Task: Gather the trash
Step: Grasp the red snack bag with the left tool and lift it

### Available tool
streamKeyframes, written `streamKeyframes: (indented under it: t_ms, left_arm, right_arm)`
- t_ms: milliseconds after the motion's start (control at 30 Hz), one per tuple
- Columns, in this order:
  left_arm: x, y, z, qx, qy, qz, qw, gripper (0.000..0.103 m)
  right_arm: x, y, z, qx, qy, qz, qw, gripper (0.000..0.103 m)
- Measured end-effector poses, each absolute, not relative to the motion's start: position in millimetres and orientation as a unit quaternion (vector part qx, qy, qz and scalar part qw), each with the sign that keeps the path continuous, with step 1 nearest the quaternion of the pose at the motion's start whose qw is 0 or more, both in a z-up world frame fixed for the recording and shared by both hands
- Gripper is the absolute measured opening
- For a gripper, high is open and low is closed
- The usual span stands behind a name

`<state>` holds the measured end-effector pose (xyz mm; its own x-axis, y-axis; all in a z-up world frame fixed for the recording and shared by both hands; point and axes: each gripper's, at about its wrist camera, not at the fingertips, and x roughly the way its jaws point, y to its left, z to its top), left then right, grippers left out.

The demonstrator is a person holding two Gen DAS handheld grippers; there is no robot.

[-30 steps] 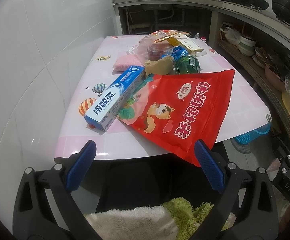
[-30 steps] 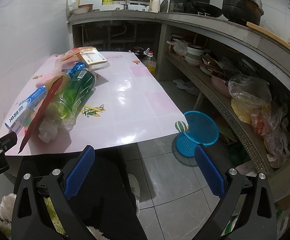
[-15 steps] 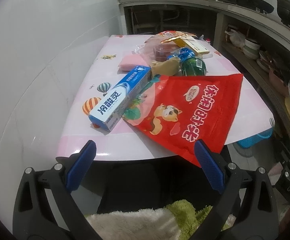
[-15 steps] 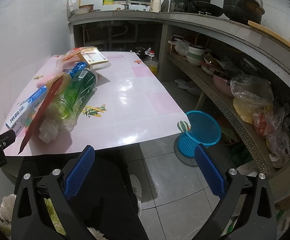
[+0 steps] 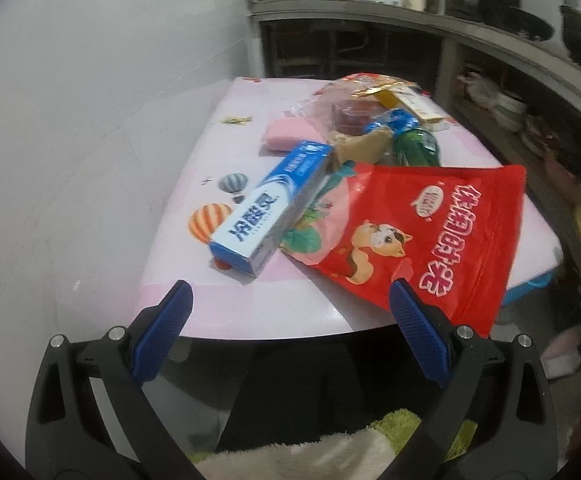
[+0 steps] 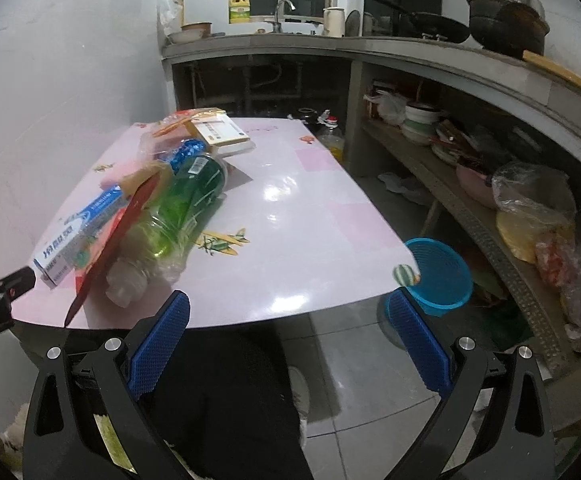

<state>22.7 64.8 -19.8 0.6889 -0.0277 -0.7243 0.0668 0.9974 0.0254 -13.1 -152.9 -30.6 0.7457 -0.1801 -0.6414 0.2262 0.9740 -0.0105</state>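
A pink table (image 5: 218, 308) carries a heap of trash. A large red snack bag (image 5: 422, 236) hangs over the near edge, beside a blue and white toothpaste box (image 5: 268, 210). Behind them lie a green plastic bottle (image 6: 186, 204), a pink sponge (image 5: 290, 134) and clear wrappers with a yellow box (image 5: 406, 102). My left gripper (image 5: 288, 300) is open just short of the table's near edge, in front of the toothpaste box and bag. My right gripper (image 6: 288, 312) is open at the table's near edge, right of the heap, holding nothing.
A blue plastic basket (image 6: 440, 276) stands on the floor beyond the table's right corner. Counter shelves (image 6: 490, 184) with bowls and plastic bags run along the right. A white wall (image 5: 90, 120) borders the table's left side. A person's dark-clothed legs are under both grippers.
The left gripper has drifted closer and slightly left, so the trash heap looks larger. The right gripper has moved a little toward the table. Both stay open.
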Motion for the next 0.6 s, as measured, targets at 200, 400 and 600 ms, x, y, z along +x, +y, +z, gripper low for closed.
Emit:
streamKeyframes:
  t_ms: [200, 400, 600]
  left_arm:
    - [16, 75, -32, -0.054, 0.376, -0.161, 0.911, 0.095]
    - [36, 75, -52, -0.15, 0.423, -0.228, 0.864, 0.095]
    - [57, 89, -80, -0.289, 0.451, -0.265, 0.802, 0.083]
  right_arm:
    - [4, -159, -38, 0.057, 0.346, -0.084, 0.933, 0.097]
    - [17, -155, -44, 0.065, 0.351, -0.063, 0.932, 0.097]
    - [27, -158, -55, 0.07, 0.369, -0.06, 0.925, 0.097]
